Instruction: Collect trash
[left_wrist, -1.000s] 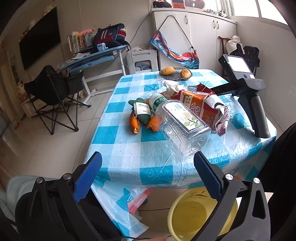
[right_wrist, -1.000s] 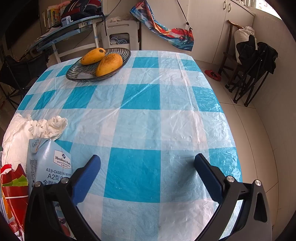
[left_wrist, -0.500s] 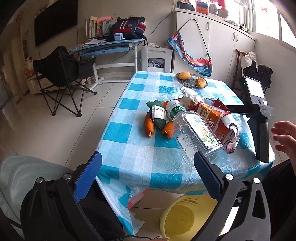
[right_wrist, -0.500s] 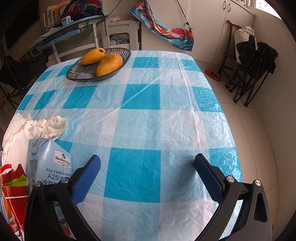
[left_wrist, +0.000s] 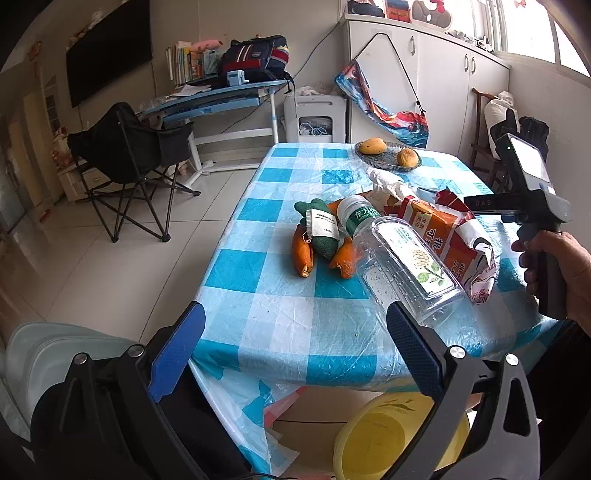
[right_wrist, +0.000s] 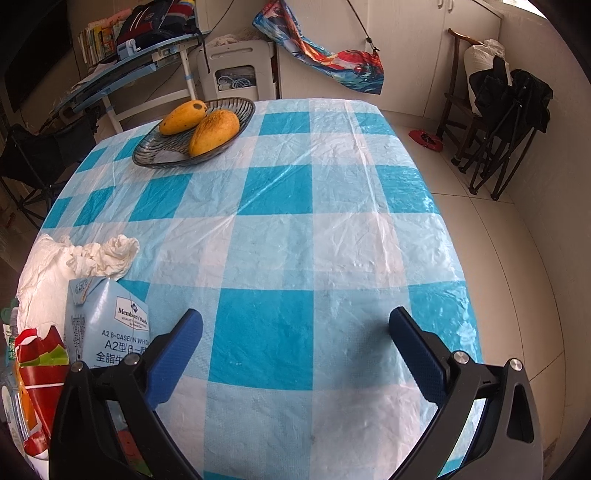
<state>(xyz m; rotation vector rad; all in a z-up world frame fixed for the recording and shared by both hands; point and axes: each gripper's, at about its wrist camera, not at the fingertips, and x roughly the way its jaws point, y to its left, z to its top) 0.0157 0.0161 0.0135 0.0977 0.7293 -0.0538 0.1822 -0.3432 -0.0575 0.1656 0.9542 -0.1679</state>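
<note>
tablecloth (right_wrist: 273, 192) — blue-and-white check | bottle (left_wrist: 402, 258) clear, green cap | snack bag (left_wrist: 439, 236) orange, red | carton (right_wrist: 107, 325) pale blue | mangoes (right_wrist: 214, 131) yellow-orange | bucket (left_wrist: 369, 443) — yellow | tissue (right_wrist: 74, 258) white

"Member's Mark", "A2" on the pale-blue milk carton (right_wrist: 107, 325)

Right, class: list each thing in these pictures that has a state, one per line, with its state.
Left gripper: open, empty, off the table edge.
Right gripper: open, empty, over the table.
Bottle: lying on its side, capped, looks empty.
Snack bag: torn open, crumpled.
Milk carton: lying flat.
Tissue: crumpled.
Peels: loose on the cloth.
Bowl: upright, holding two mangoes.
Bin: open, under the table edge.
</note>
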